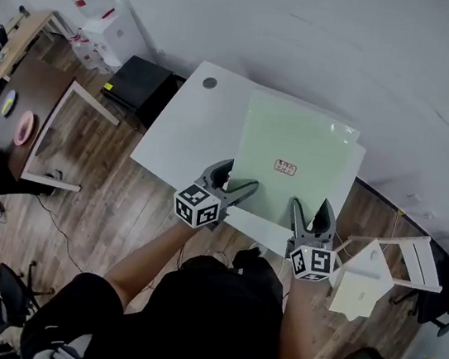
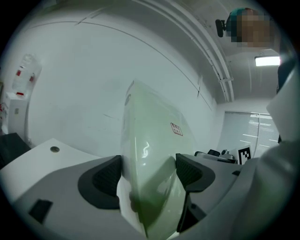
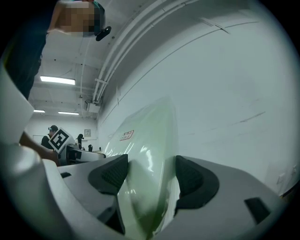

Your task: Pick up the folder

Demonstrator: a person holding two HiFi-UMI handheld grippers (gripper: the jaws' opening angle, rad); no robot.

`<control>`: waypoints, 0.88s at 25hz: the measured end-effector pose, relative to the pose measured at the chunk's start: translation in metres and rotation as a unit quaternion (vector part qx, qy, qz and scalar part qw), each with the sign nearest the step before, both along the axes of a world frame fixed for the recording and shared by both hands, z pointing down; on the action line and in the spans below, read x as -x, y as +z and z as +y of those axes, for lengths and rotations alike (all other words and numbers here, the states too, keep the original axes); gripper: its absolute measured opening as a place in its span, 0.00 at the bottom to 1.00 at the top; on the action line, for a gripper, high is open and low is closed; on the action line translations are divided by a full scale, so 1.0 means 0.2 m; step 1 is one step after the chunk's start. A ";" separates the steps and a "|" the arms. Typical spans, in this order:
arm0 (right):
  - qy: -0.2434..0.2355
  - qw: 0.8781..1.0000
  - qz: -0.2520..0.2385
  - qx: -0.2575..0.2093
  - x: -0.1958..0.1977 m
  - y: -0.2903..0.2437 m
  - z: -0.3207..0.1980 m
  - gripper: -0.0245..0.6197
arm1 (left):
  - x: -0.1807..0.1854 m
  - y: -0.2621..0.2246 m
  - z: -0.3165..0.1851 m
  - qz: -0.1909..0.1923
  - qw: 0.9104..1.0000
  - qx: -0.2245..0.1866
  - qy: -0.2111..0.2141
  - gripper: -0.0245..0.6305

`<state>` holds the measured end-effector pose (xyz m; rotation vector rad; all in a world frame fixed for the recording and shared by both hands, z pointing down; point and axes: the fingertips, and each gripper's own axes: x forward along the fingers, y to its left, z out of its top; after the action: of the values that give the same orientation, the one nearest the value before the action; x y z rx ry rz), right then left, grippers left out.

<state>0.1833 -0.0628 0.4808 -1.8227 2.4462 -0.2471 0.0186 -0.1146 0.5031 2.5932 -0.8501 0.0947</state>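
A pale green translucent folder (image 1: 296, 148) with a small red-and-white label (image 1: 285, 168) is held over the white table (image 1: 184, 122). My left gripper (image 1: 237, 181) is shut on its near left edge. My right gripper (image 1: 313, 210) is shut on its near right edge. In the left gripper view the folder (image 2: 150, 150) rises between the dark pads (image 2: 107, 177) of the gripper (image 2: 149, 172), tilted up away from the table (image 2: 47, 159). The right gripper view shows the folder (image 3: 145, 140) pinched the same way in that gripper (image 3: 151, 174).
A black box (image 1: 142, 87) stands on the floor left of the table. A wooden frame (image 1: 62, 135) and a round dark table (image 1: 9, 109) lie further left. A white stool (image 1: 372, 280) stands at the right. The room's wall runs behind the table.
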 end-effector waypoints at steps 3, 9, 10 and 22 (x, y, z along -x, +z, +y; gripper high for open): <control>-0.004 1.000 0.011 -0.016 -0.05 -0.01 -0.07 0.54 | -0.05 -0.01 -0.07 -0.012 1.000 -0.009 -0.003 0.58; -0.022 0.998 0.055 -0.034 -0.07 0.03 -0.18 0.54 | -0.09 0.01 -0.17 -0.048 0.998 -0.046 -0.009 0.58; -0.021 0.998 0.057 -0.032 -0.07 0.04 -0.20 0.54 | -0.10 0.02 -0.18 -0.052 0.997 -0.047 -0.010 0.58; 0.055 0.994 0.089 -0.013 0.10 0.09 -0.34 0.54 | 0.04 0.04 -0.40 -0.068 0.995 -0.073 0.023 0.58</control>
<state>0.1633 -0.1311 0.4993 -2.0421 2.4367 -0.0469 0.0113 -0.1946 0.5119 2.7702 -0.8735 0.2324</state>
